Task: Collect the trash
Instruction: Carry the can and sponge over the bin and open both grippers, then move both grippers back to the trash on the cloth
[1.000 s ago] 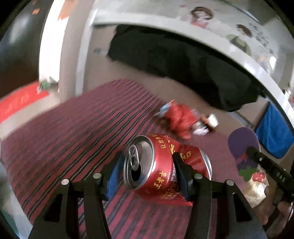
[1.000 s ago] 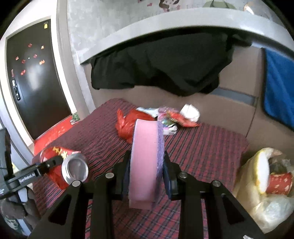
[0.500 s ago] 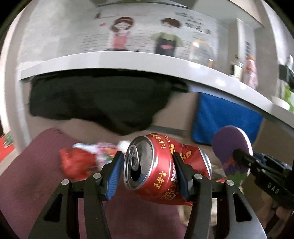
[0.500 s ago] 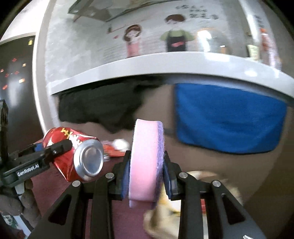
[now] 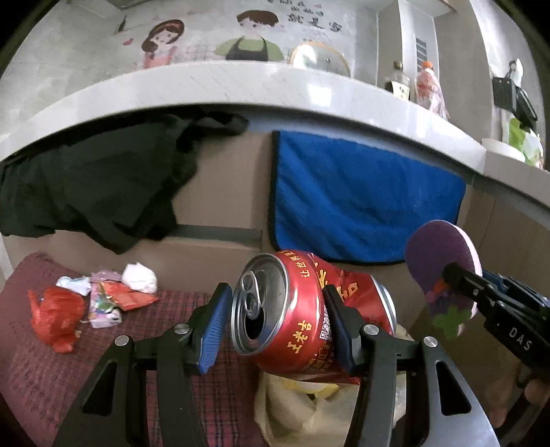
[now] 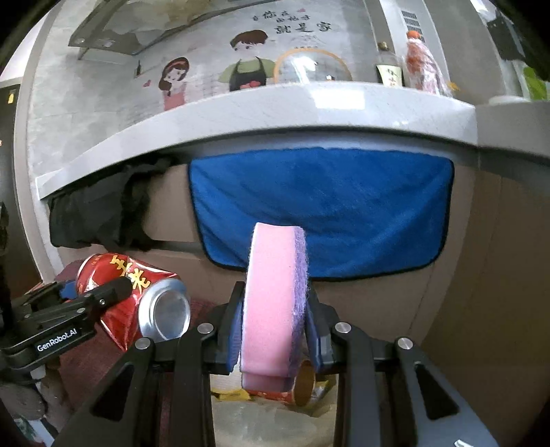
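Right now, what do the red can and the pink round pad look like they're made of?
Red can: thin metal, probably aluminium, with a shiny bare top, glossy print and a dented side. Pink pad: soft foam, matte, with a fuzzy purple scrub layer, apparently a sponge.

You're in a home kitchen: a pale surface (image 6: 309,103) curves across ahead of you, with bottles (image 6: 421,62) and a glass lid (image 6: 312,67) standing on it. Cartoon stickers (image 6: 245,58) brighten the grey wall, a range hood (image 6: 137,31) hangs upper left, and a blue towel (image 6: 319,206) and black cloth (image 5: 92,182) drape over the cabinet fronts.
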Tool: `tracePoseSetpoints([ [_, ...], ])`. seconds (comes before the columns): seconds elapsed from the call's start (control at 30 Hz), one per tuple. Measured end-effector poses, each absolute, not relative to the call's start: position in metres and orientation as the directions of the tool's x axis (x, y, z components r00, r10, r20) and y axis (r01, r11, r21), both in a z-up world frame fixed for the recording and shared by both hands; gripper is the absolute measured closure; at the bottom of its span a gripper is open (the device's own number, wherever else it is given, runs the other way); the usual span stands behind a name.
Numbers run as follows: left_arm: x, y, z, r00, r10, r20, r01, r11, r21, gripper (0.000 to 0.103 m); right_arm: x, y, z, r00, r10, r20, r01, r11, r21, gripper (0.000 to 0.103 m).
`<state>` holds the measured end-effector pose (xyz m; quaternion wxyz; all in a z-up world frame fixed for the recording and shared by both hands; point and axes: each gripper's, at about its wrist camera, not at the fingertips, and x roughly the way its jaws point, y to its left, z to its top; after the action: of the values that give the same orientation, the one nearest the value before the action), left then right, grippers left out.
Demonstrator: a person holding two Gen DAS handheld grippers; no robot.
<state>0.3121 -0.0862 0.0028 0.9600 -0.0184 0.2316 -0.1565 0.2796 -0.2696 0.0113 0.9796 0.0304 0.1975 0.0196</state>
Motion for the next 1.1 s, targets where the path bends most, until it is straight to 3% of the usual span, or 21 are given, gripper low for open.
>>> tracePoseSetpoints([
  [0.5, 0.345, -0.109, -0.029, 0.762, -0.391, -0.516, 0.349, 0.919, -0.181, 0.048, 0.303, -0.295, -0.024, 0.897, 0.048, -0.439, 0.003, 0.993, 0.116, 0.075],
  [0.63, 0.361, -0.105, -0.044, 0.699, -0.45, -0.555, 0.372, 0.893, -0.254, 0.048, 0.31, -0.301, -0.038, 0.884, 0.072, -0.463, -0.001, 0.988, 0.153, 0.065],
  [0.67, 0.363, -0.103, -0.046, 0.695, -0.456, -0.556, 0.371, 0.89, -0.265, 0.048, 0.311, -0.302, -0.041, 0.879, 0.079, -0.471, -0.001, 0.987, 0.162, 0.061],
  [0.87, 0.363, -0.098, -0.044, 0.673, -0.496, -0.549, 0.393, 0.868, -0.303, 0.047, 0.31, -0.299, -0.048, 0.872, 0.07, -0.485, 0.008, 0.988, 0.157, 0.061],
  [1.1, 0.361, -0.065, -0.031, 0.722, -0.445, -0.53, 0.328, 0.894, -0.305, 0.047, 0.301, -0.289, -0.043, 0.869, 0.074, -0.488, -0.007, 0.991, 0.137, 0.061],
])
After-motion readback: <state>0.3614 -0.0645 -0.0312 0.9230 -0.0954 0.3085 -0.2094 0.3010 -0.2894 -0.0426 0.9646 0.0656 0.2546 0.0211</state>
